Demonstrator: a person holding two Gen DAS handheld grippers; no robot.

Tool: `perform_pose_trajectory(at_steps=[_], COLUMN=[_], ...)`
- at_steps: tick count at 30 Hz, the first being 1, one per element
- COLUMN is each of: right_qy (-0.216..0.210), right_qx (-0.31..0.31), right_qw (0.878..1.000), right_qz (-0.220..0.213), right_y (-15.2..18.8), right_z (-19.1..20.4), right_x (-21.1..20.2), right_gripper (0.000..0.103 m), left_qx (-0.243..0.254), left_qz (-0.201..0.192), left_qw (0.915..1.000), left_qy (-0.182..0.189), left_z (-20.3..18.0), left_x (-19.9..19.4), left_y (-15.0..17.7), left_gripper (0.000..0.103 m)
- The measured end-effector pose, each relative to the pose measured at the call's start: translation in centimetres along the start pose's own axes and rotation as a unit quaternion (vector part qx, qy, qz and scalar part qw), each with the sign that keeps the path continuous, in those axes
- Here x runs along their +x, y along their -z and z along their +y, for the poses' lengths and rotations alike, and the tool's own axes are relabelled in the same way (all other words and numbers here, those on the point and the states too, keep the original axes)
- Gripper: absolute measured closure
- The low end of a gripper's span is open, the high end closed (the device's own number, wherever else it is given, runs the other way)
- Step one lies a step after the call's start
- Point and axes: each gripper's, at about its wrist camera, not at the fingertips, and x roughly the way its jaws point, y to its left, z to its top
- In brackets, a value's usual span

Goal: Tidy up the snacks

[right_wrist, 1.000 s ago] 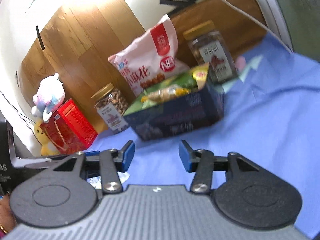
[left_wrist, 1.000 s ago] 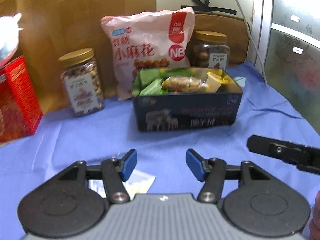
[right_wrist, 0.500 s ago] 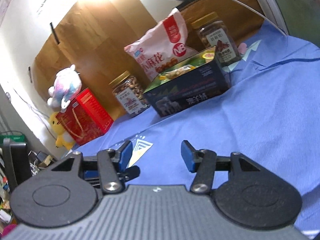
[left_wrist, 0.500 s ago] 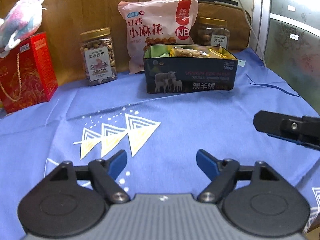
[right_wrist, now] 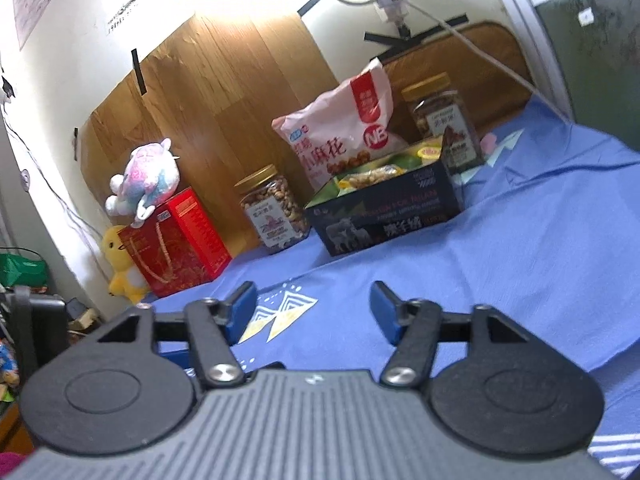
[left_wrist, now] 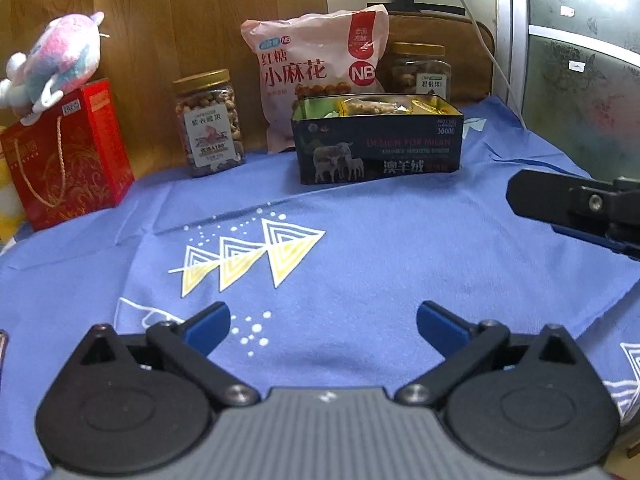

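Observation:
A dark tin box point(left_wrist: 380, 152) with several wrapped snacks inside stands at the back of the blue cloth; it also shows in the right wrist view point(right_wrist: 388, 216). Behind it leans a pink snack bag point(left_wrist: 316, 76). A nut jar point(left_wrist: 210, 124) stands to its left and a second jar point(left_wrist: 420, 72) behind its right end. My left gripper point(left_wrist: 323, 326) is open and empty, well in front of the box. My right gripper point(right_wrist: 312, 308) is open and empty, also far back from the box, and part of it shows at the right of the left wrist view point(left_wrist: 576, 208).
A red gift box point(left_wrist: 64, 156) with a plush toy point(left_wrist: 56, 64) on it stands at the far left. A yellow plush point(right_wrist: 120, 264) sits beside it. A wooden board point(left_wrist: 180, 20) backs the table. A white cable point(right_wrist: 480, 52) hangs at the right.
Both grippers have pulled back from the tin box, which now looks smaller and farther away. The left jaws have opened wider. More of the blue cloth shows in front.

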Motion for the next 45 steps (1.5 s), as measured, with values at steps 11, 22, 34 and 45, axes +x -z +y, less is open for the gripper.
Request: perform_pose_trajectory(at_steps=[11,22,34,45], right_qy=[0.014,0.024,0.028,0.037], right_qx=[0.008,-0.002,0.009,0.02], right_qw=[0.999,0.996,0.997,0.997], right_qz=[-0.029,-0.086,-0.069,-0.071], right_y=[0.4,0.3,0.7,1.0], right_z=[0.1,0.3,-0.3,-0.7], right_x=[-0.1,-0.7,0.2,0.2], right_gripper=[0.017,0.017,0.017,0.017], left_qx=[0.012,0.025,0.029,0.049], left_qz=[-0.011,-0.032,-0.013,-0.003], left_qw=[0.9991,0.9944,0.9939,0.9906], left_qy=[-0.039,-0.097,-0.106,-0.127], left_z=[0.0,0.5,0.3,-0.1], left_x=[-0.5,0.4,2.1,3.1], left_y=[-0.3,-0.7,-0.5,-0.3], left_gripper=[0.0,0.0,0.0,0.0])
